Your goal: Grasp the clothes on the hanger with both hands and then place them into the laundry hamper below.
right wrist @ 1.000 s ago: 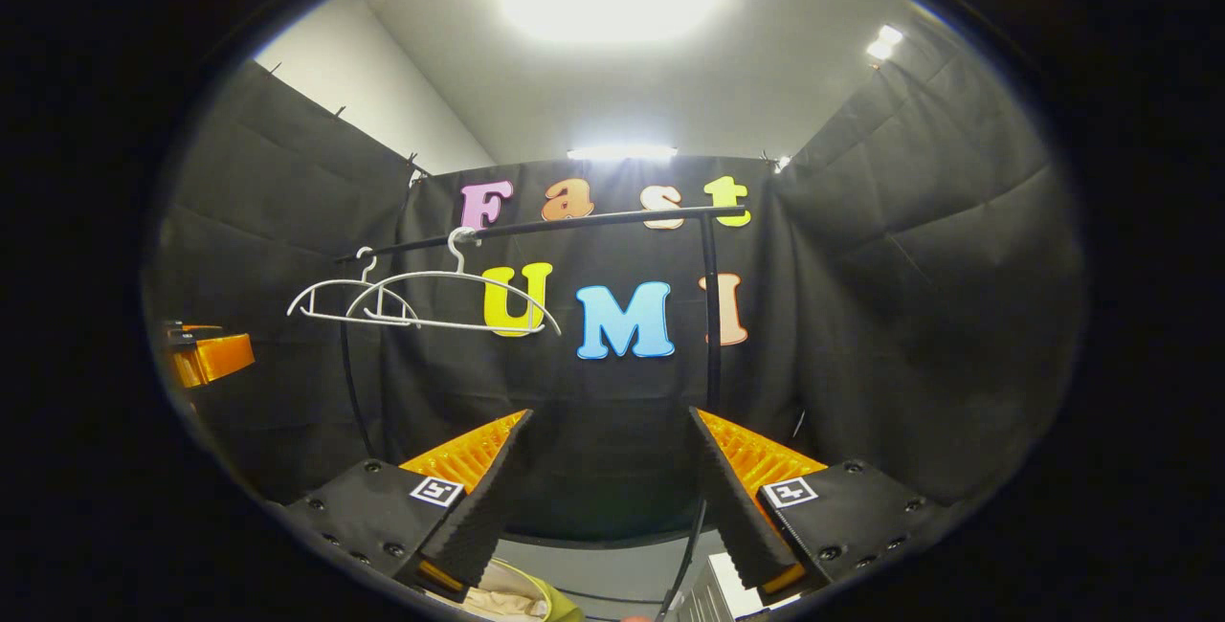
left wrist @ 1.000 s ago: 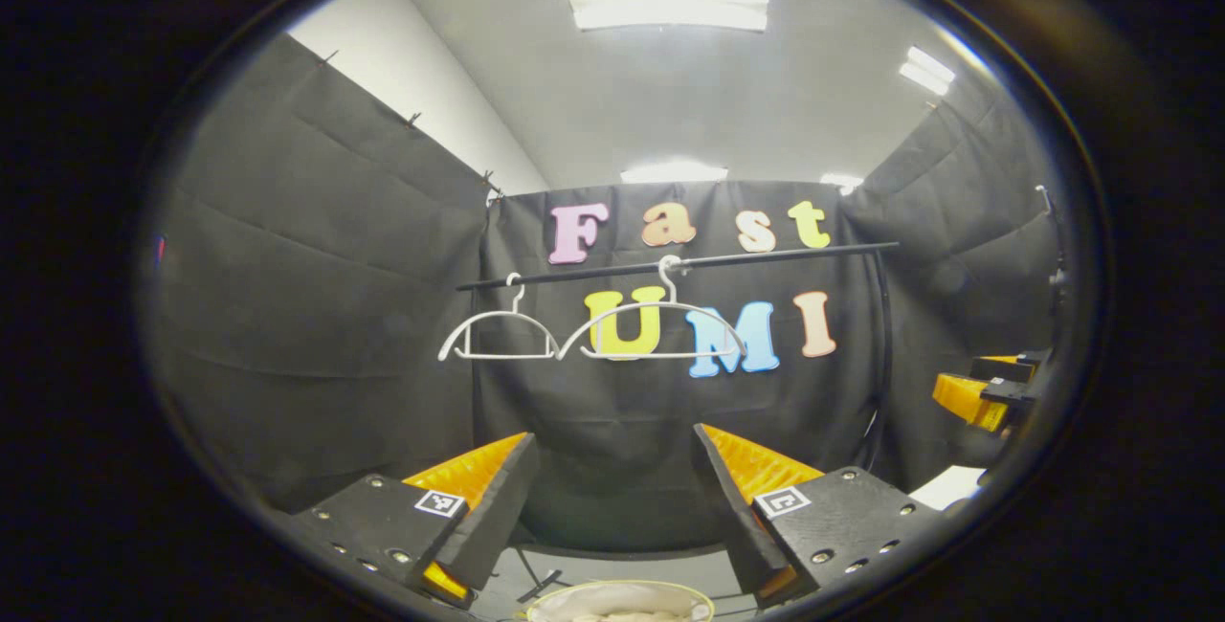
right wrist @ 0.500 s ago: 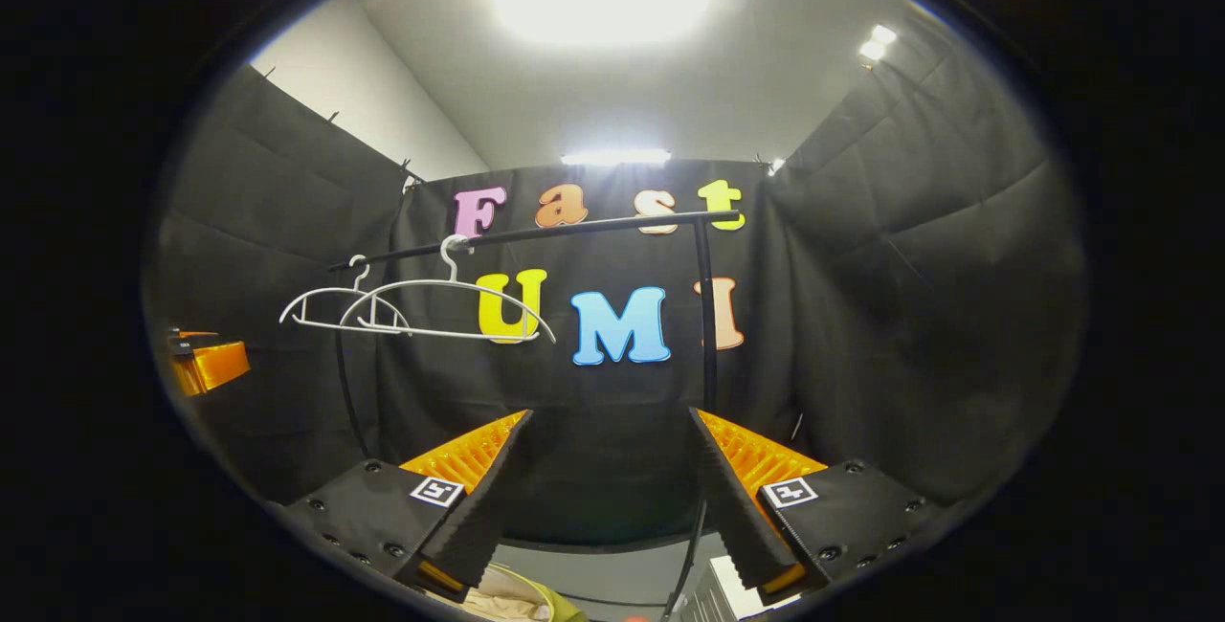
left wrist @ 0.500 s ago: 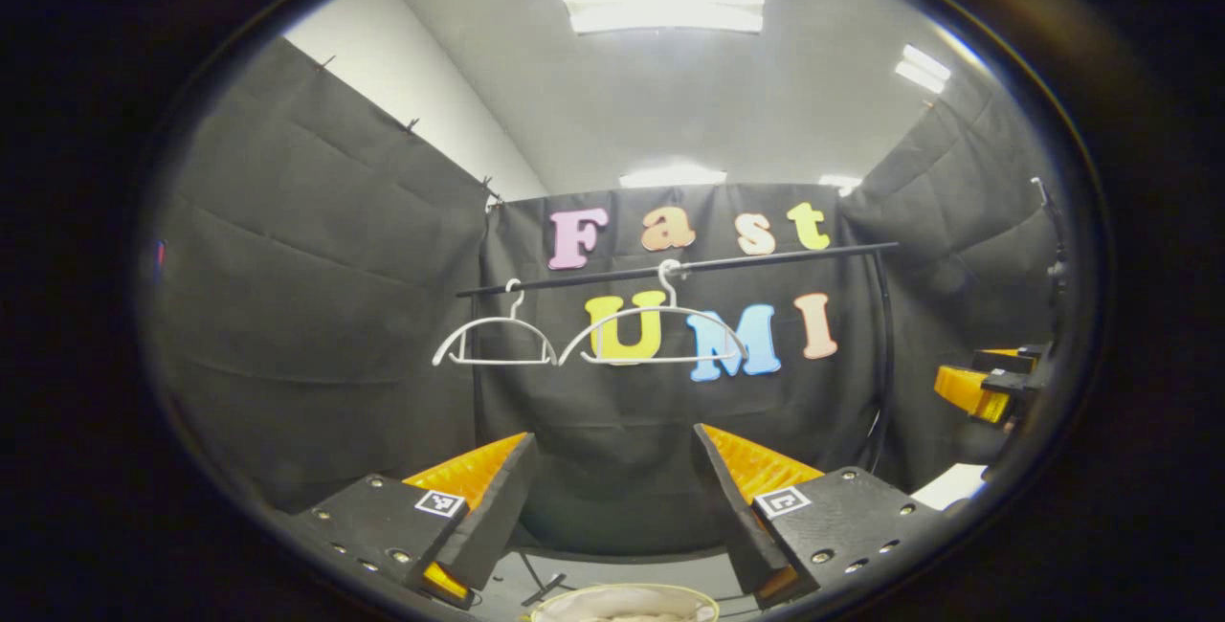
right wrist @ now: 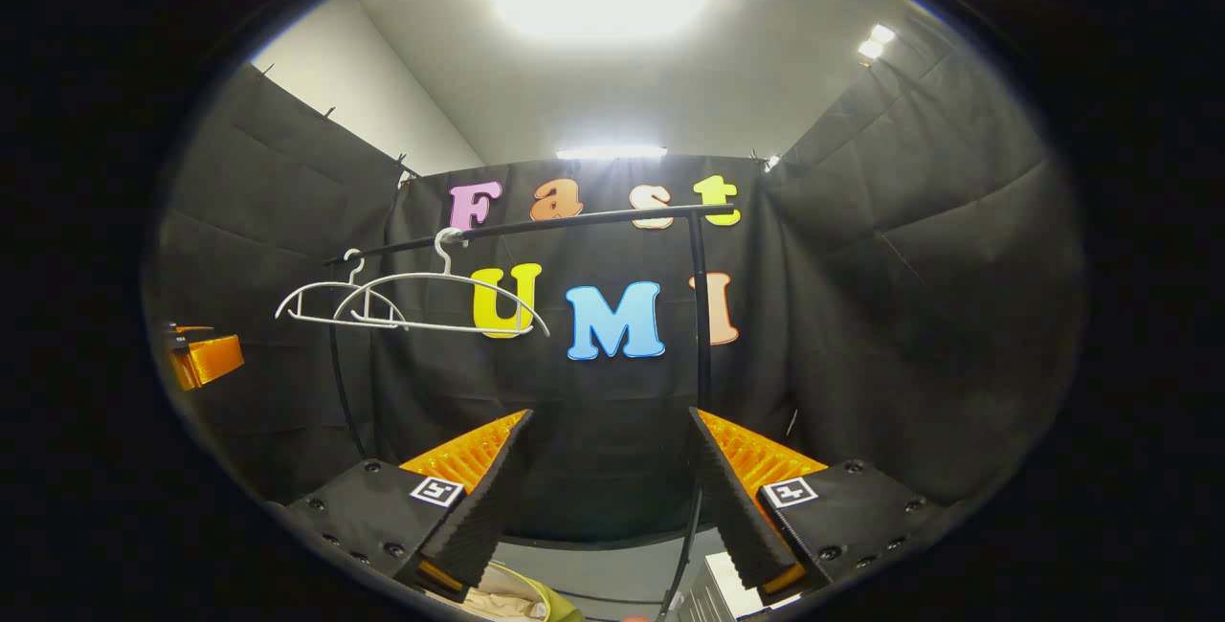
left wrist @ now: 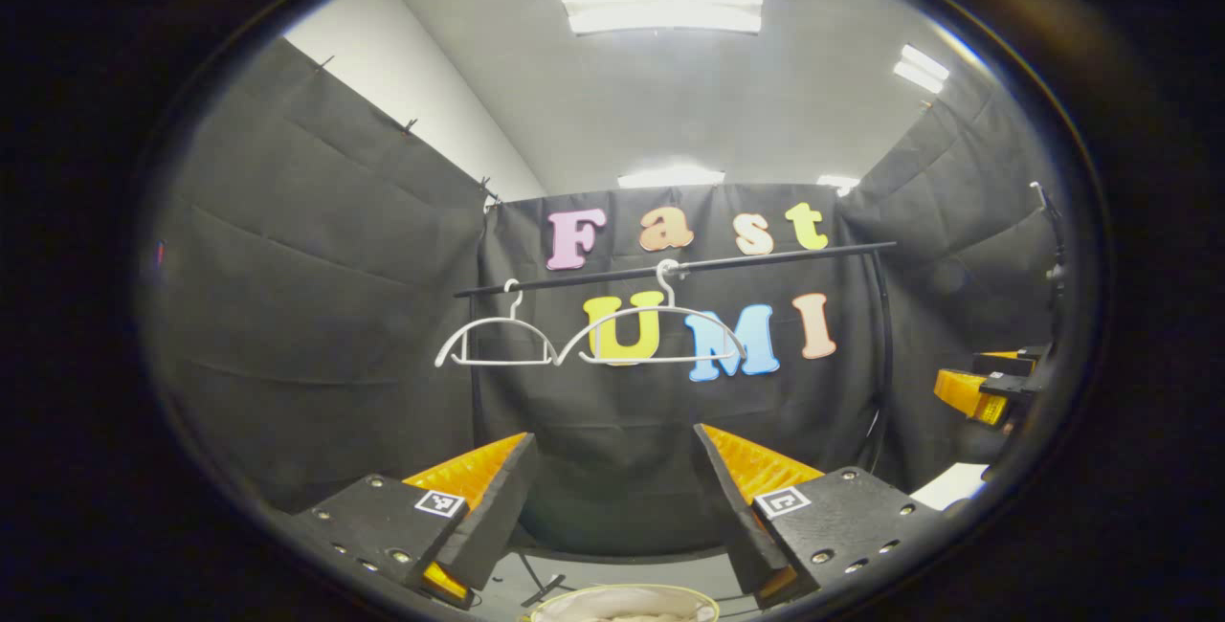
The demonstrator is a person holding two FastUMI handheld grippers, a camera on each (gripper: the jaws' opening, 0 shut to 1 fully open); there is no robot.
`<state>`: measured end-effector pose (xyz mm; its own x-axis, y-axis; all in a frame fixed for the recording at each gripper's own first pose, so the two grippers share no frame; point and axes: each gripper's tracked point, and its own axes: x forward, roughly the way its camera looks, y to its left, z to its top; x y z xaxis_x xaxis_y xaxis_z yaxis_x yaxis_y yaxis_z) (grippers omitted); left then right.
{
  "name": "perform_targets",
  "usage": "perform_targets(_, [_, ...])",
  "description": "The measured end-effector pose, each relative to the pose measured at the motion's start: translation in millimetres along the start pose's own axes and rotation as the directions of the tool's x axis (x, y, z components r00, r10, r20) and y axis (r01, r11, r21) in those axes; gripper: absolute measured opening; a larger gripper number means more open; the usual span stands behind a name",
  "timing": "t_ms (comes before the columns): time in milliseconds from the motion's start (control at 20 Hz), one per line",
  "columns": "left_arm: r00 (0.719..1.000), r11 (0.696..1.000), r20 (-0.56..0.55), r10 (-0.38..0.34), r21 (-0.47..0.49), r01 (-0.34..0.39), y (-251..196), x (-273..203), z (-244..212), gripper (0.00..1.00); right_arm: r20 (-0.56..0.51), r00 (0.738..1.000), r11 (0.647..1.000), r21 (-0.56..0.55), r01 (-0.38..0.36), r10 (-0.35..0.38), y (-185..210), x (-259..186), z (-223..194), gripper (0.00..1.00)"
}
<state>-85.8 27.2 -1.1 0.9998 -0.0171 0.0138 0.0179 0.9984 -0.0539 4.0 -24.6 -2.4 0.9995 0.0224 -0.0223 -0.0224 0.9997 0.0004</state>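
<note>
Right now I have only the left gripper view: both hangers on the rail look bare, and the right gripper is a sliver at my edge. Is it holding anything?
Observer: No. In the right gripper view the right gripper stands open, with nothing between its fingers.
Operator: Where is the hamper from that side?
Observer: The hamper shows at the bottom, just under that gripper's left-hand finger, with pale cloth lying inside its rim.
</note>
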Motion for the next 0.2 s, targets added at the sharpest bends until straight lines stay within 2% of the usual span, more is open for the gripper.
perform_targets(200, [1.0,1.0,0.006,0.004,0.002,-0.004,1.6,4.9,-0.2,0.95,0.009,1.0,1.0,-0.006,0.0,0.001,1.9,6.5,2.5,0.96])
